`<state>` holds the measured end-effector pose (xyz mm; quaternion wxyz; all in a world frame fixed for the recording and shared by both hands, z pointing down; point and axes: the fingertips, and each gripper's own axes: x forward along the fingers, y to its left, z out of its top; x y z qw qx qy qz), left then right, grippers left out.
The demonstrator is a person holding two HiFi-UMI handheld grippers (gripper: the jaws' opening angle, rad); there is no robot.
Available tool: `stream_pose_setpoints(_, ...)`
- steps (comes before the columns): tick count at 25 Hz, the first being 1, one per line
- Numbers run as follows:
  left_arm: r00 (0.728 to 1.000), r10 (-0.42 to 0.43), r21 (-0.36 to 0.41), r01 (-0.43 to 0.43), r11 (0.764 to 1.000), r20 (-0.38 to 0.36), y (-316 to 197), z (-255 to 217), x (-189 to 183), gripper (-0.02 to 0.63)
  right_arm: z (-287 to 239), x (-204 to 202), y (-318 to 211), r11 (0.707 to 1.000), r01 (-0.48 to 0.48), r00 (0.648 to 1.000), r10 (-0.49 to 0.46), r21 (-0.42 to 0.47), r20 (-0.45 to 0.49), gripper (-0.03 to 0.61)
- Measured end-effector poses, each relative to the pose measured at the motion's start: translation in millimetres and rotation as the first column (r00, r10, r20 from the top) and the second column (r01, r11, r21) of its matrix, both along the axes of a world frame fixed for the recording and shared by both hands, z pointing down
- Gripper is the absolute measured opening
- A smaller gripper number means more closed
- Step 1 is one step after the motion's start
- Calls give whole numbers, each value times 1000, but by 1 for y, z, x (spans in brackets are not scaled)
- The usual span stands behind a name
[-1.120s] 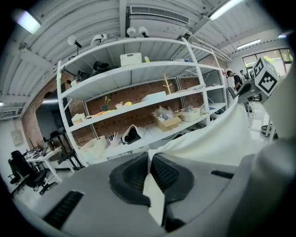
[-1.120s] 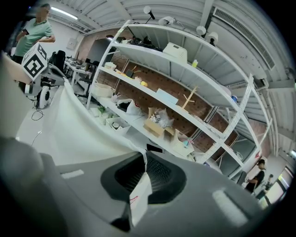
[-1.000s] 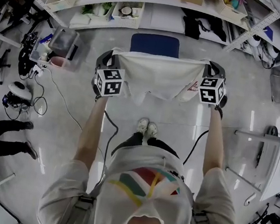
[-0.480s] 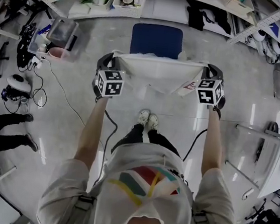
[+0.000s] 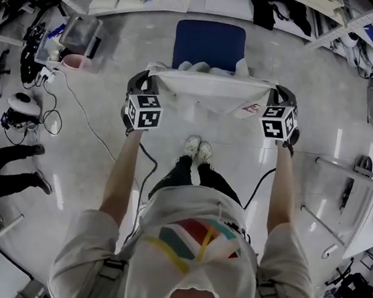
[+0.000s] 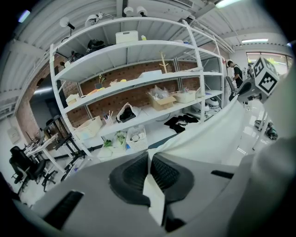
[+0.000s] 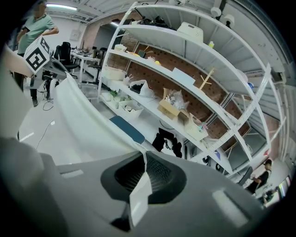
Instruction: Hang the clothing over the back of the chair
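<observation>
The step in hand looks like the approach: the clothing is spread wide and brought up to the chair, but not yet laid over its back.

At 11 o'clock from the person, the left gripper has its jaws pressed together on one top corner of the white garment. The left gripper view shows a fold of cloth pinched between the ribbed pads. The left forearm reaches straight forward, elbow nearly extended.

The garment runs taut along its top edge between the two grippers, and the rest of it hangs below. It is held in the air just on the near side of the blue chair, which stands at 12 o'clock before the shelving rack. White lumps show at the chair's near edge. Whether they are folds of the garment or part of the chair, I cannot tell.

At 1 o'clock, the right gripper is likewise clamped on the opposite corner, with a strip of cloth caught between its pads. The right forearm is stretched forward like the left, and both grippers are level.

The next move probably calls for carrying both grippers forward together past the chair's back, keeping the top edge taut, then lowering so that the cloth falls on both sides before either gripper lets go.
</observation>
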<state>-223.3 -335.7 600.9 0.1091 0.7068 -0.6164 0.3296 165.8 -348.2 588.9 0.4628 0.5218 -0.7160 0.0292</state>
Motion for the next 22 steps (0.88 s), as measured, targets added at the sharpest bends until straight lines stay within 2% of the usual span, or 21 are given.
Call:
stream_pose_setpoints(7,1000,8,-23,-8,1000,6,17,9,-5,15,6,-5,6,1000,6,1000,-6,-11,16,10)
stream_pose_setpoints(14,1000,5,3,-5,1000,-16,32,-3,-7,15,-2,-5,19,1000,30,999,-29,-8,28,9)
stream_pose_setpoints(22,1000,3,-61,-4,998,-13,31,19,-4,17,21,-5,20,999,15,999,-14,-40,32,9)
